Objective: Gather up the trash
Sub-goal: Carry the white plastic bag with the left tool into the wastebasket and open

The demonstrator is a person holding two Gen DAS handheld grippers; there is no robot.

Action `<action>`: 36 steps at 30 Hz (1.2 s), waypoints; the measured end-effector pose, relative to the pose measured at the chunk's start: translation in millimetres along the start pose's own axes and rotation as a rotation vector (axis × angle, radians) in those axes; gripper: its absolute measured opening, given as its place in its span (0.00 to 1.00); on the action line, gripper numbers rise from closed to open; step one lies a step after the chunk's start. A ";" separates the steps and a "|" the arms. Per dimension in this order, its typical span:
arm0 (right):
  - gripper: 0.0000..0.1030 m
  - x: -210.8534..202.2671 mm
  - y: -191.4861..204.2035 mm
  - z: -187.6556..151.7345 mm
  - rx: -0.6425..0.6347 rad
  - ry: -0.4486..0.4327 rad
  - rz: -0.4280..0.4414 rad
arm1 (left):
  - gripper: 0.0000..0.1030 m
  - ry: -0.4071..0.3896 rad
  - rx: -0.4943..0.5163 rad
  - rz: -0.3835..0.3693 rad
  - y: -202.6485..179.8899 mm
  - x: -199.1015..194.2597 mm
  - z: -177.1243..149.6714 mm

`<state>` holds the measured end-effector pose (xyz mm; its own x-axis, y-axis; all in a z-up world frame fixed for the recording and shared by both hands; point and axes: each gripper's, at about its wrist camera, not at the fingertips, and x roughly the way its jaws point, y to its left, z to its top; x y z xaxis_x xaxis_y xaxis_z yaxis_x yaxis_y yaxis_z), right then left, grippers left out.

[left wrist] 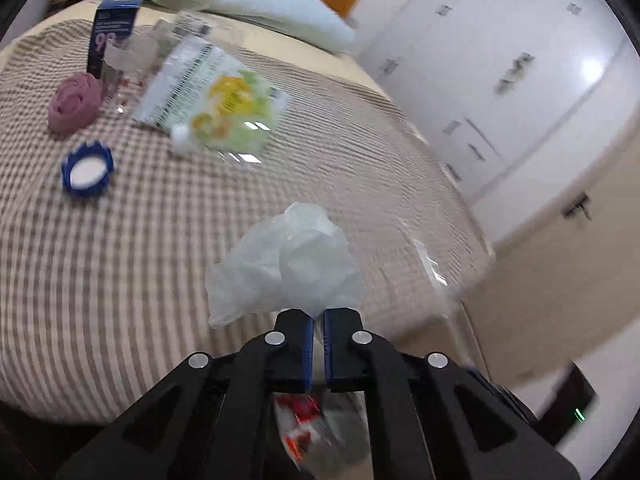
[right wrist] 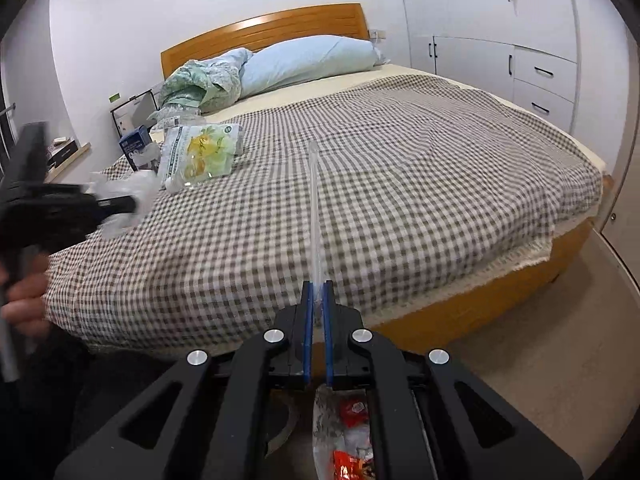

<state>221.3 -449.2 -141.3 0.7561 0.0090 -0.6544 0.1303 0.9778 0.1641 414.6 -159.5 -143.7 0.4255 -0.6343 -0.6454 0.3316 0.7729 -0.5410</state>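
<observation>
My left gripper [left wrist: 319,315] is shut on a crumpled white tissue wad [left wrist: 286,264], held above the checked bedspread [left wrist: 160,240]. In the right wrist view the same gripper [right wrist: 132,205] shows blurred at the left with the wad [right wrist: 132,184] and a person's hand [right wrist: 24,300] behind it. My right gripper [right wrist: 317,286] is shut on the stretched edge of a clear trash bag [right wrist: 315,208]. The bag's body, with red wrappers inside [right wrist: 348,432], hangs below the jaws and also shows under the left gripper [left wrist: 304,424].
More litter lies on the bed's far left: a green-yellow pouch [left wrist: 216,100], a blue ring cap [left wrist: 86,172], a pink rolled cloth [left wrist: 74,102], a blue box [left wrist: 110,28]. Pillows [right wrist: 304,60] lie by the wooden headboard. White cabinets [right wrist: 532,76] stand to the right.
</observation>
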 end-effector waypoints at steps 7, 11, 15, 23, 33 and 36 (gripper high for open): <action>0.05 -38.3 -33.6 -50.7 0.014 0.042 -0.056 | 0.01 0.108 0.095 -0.073 -58.8 -14.1 -48.7; 0.05 -57.1 -66.2 -107.2 0.053 0.129 -0.123 | 0.01 0.226 0.213 -0.042 -88.5 13.3 -92.0; 0.05 -53.9 -84.3 -165.7 0.023 0.259 -0.207 | 0.01 0.312 0.231 0.000 -97.7 53.5 -117.4; 0.05 14.6 -102.8 -229.2 0.069 0.451 -0.172 | 0.01 0.495 0.240 0.046 -97.6 134.6 -152.9; 0.34 153.8 -147.4 -260.1 0.186 0.644 -0.195 | 0.01 0.630 0.215 0.032 -107.5 208.7 -178.8; 0.57 126.0 -159.5 -247.1 0.269 0.529 -0.201 | 0.01 0.688 0.260 0.021 -115.5 223.1 -188.3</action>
<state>137.4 -552.3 -432.3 0.2893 0.0002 -0.9572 0.4461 0.8847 0.1350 312.6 -393.4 -326.7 -0.1627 -0.4197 -0.8929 0.5544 0.7098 -0.4346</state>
